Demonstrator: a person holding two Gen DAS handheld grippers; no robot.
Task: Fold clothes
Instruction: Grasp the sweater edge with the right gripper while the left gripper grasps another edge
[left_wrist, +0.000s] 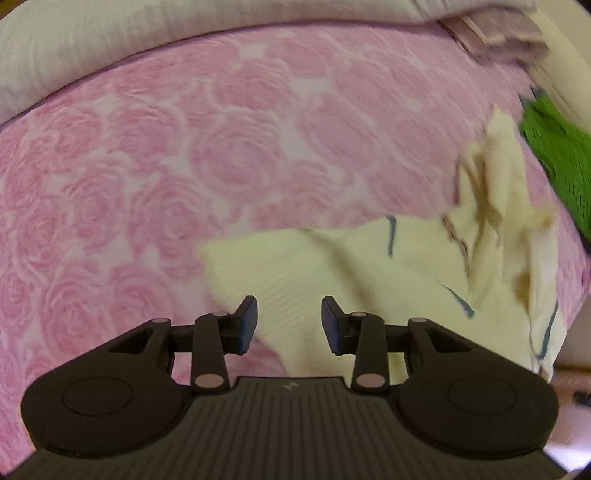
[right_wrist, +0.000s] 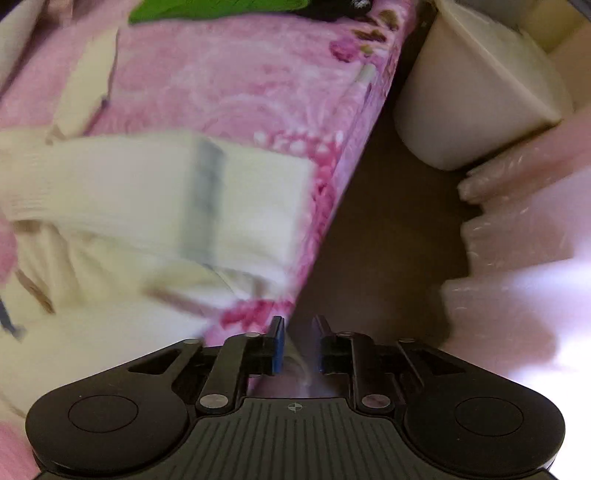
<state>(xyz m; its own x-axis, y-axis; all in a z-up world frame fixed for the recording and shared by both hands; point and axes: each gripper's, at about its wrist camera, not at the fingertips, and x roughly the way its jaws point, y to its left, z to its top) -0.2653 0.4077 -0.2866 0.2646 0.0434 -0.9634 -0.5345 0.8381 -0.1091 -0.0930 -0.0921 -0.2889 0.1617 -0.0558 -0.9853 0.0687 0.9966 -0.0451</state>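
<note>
Hovering over the cream garment (left_wrist: 295, 273) on the pink bed (left_wrist: 147, 166), the left tool (left_wrist: 289, 323) is half-open and empty; the right tool (right_wrist: 298, 345), blurred at lower centre, stands slightly apart, its hold unclear.

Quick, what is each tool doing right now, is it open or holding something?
Left tool: open, empty, above the pale yellow knitted garment.
Right tool: blurred; cannot tell whether open or shut.

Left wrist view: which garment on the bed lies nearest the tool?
The cream garment with dark trim, just beyond the left tool; the green garment lies at the far right edge.
</note>
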